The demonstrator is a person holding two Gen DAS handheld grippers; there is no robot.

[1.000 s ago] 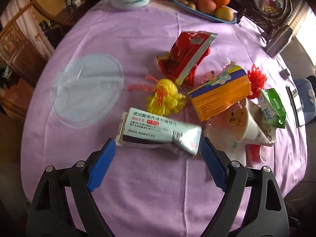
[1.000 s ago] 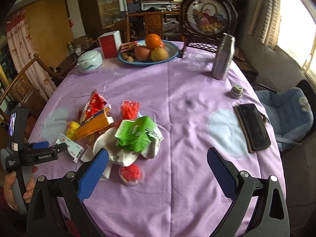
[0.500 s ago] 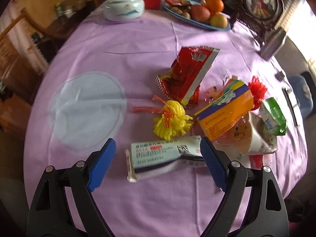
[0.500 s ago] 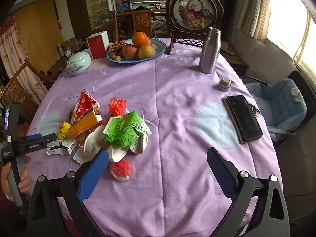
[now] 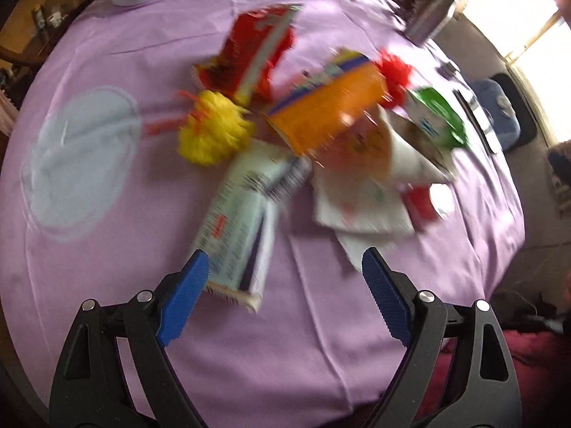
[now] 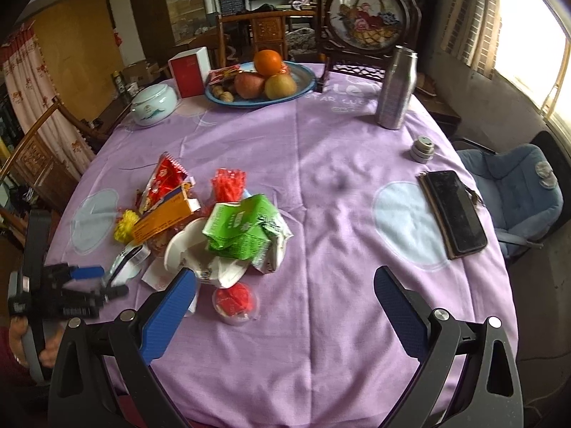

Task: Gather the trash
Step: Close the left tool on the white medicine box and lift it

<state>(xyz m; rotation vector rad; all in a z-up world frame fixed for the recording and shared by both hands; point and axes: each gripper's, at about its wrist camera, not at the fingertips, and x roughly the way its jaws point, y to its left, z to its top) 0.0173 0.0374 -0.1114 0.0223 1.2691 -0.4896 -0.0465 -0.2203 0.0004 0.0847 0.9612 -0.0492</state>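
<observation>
A pile of trash lies on the purple tablecloth (image 6: 321, 196). In the blurred left wrist view my left gripper (image 5: 282, 296) is open, with the near end of a pale green medicine box (image 5: 242, 221) between its fingertips, untouched as far as I can tell. Behind the box lie a yellow pom-pom (image 5: 210, 128), an orange box (image 5: 328, 110), a red snack wrapper (image 5: 257, 50), a paper cup (image 5: 389, 149) and a green packet (image 5: 435, 117). My right gripper (image 6: 283, 303) is open and empty, above the table's near edge, beside a small red-filled cup (image 6: 235, 299). The left gripper also shows in the right wrist view (image 6: 96, 281).
A fruit plate (image 6: 264, 85), a red box (image 6: 189, 71) and a white lidded bowl (image 6: 153, 103) stand at the far side. A steel bottle (image 6: 396, 89), its cap (image 6: 421, 148) and a dark phone case (image 6: 453, 210) lie on the right. Chairs surround the table.
The left gripper has swung round the pale green box, which now points lengthwise toward it, nearer the fingertips. The right gripper has drifted slightly closer to the table. Both stay open.
</observation>
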